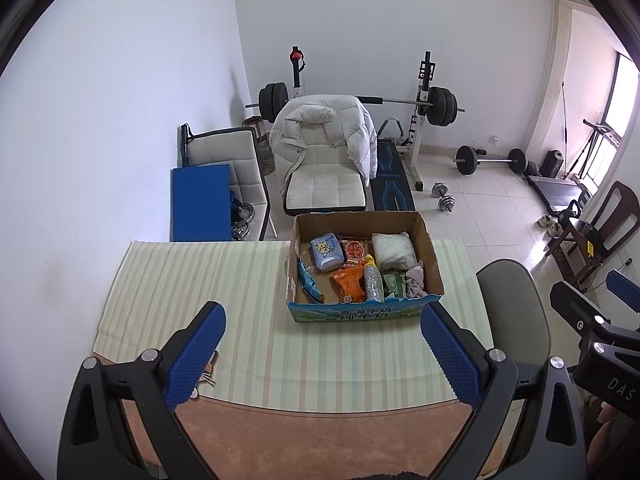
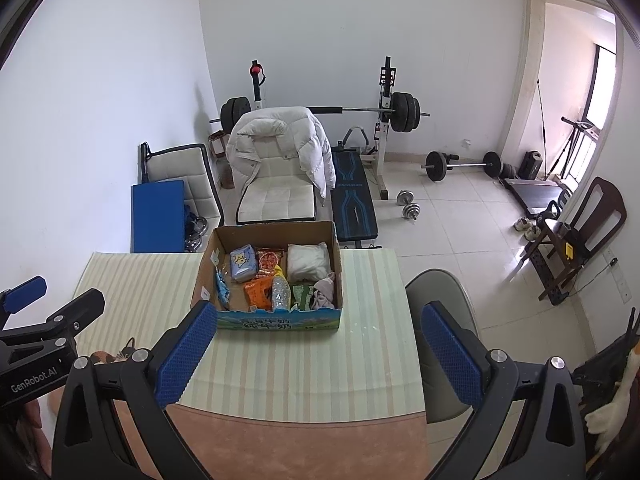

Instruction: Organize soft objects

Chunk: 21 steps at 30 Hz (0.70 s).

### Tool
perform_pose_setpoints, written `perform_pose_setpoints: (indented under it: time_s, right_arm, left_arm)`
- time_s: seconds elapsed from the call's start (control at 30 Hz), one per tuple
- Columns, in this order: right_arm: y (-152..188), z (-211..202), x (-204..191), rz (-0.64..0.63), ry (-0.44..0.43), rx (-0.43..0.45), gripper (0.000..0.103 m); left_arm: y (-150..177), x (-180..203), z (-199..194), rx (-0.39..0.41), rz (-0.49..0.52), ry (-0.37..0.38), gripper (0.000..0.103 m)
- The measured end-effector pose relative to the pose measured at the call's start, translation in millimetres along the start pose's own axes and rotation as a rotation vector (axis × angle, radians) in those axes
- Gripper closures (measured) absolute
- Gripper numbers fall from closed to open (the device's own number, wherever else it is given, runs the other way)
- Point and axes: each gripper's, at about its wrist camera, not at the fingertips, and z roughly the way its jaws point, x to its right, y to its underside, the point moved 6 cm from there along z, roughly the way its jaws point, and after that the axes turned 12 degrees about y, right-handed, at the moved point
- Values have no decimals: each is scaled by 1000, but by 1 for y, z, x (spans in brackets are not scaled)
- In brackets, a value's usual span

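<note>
Cardboard box [image 1: 362, 312] sits at the table's [image 1: 200, 280] far edge, already packed: blue tissue pack [image 1: 327, 253], white bag [image 1: 392, 249], orange packet [image 1: 349, 285], pink cloth [image 1: 416, 280]. The cloth around it lies bare, so the sorting looks nearly finished. Left gripper [image 1: 322, 356] and right gripper [image 2: 320, 354] hover nearby, fingers apart, holding nothing.

Left tongs [image 1: 322, 354] gape wide at the lower centre of the frame, empty; right tongs [image 2: 320, 354] likewise, spread and holding nothing.
</note>
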Motion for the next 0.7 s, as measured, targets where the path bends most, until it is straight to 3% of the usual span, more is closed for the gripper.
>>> perform_pose_setpoints:
  time_s: [0.7]
  right_arm:
    - [3,0,2,7,5,-2,0]
  left_arm:
    - [0,0,0,-2,5,3,3]
